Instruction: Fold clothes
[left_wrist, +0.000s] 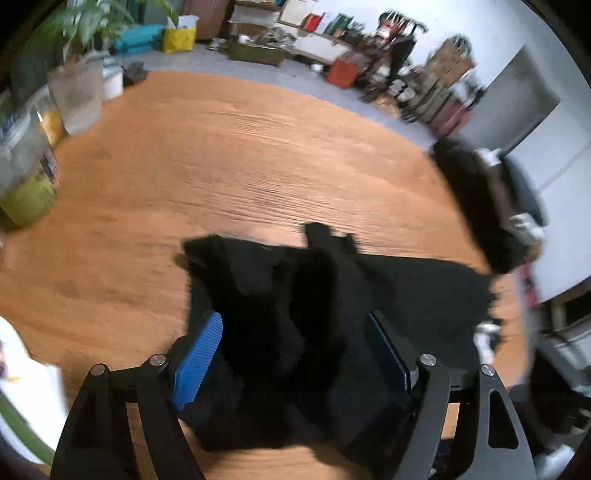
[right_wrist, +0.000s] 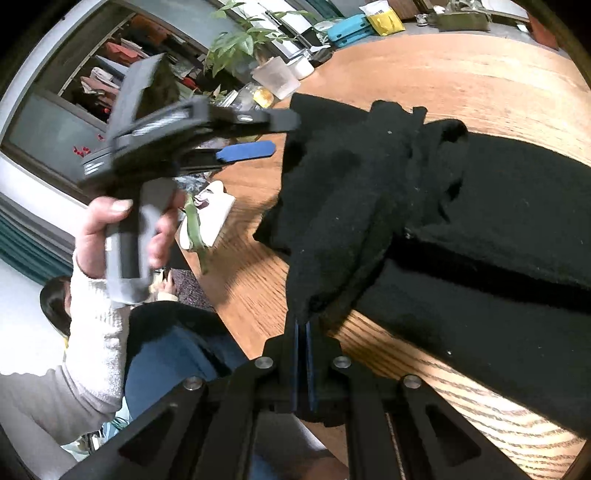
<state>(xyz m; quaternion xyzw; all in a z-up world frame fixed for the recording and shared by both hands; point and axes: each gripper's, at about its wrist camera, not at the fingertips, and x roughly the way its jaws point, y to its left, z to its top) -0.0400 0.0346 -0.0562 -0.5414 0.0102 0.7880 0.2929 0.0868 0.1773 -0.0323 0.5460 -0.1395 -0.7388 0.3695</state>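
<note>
A black garment (left_wrist: 406, 295) lies bunched on the round wooden table (left_wrist: 221, 166). In the left wrist view my left gripper (left_wrist: 295, 350) stands wide open, its blue pads (left_wrist: 199, 358) on either side of a raised fold of the cloth. The right wrist view shows the same left gripper (right_wrist: 284, 134) held in a hand (right_wrist: 99, 229), its fingers apart at the garment's far edge. My right gripper (right_wrist: 303, 328) is shut on a hanging edge of the black garment (right_wrist: 351, 192), lifted a little above the table's near rim. The rest drapes to the right.
A frosted cup (left_wrist: 79, 96), jars (left_wrist: 26, 177) and a potted plant (right_wrist: 236, 44) stand along the table's left side. A white object (right_wrist: 214, 210) lies near the edge. A person in jeans (right_wrist: 166, 362) sits close to the table rim. Cluttered floor lies beyond.
</note>
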